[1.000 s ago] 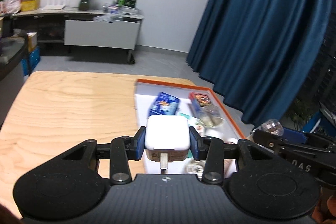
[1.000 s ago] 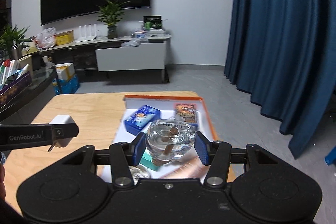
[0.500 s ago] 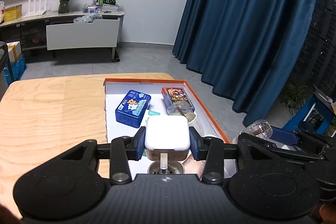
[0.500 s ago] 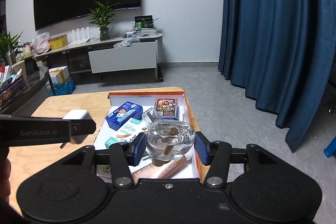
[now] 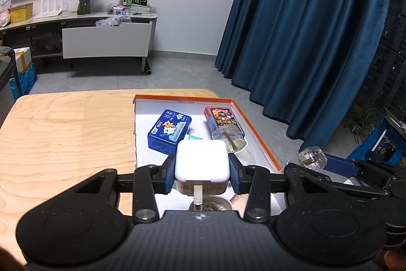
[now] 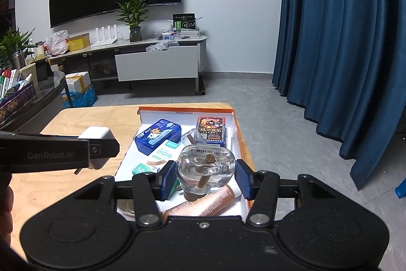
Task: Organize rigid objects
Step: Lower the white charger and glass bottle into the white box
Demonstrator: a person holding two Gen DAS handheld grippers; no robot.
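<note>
My left gripper [image 5: 202, 175] is shut on a white plug adapter [image 5: 201, 161], held above the near end of an orange-rimmed white tray [image 5: 256, 130]. My right gripper [image 6: 205, 178] is shut on a clear glass bottle [image 6: 205, 166] with a brown stopper, above the tray's near right part [image 6: 238, 133]. In the right wrist view the left gripper and adapter [image 6: 97, 137] are at left. In the left wrist view the bottle [image 5: 312, 158] is at right.
The tray lies on a wooden table [image 5: 66, 133] and holds a blue tin [image 5: 169, 130], a red card box [image 5: 223, 118], a second clear bottle [image 5: 228, 136], a teal-and-white box [image 6: 157, 156], a brown tube [image 6: 203, 202]. Blue curtain right; TV cabinet beyond.
Both grippers have drawn back from the tray, so more of the tray and its contents shows. Both still hold their objects.
</note>
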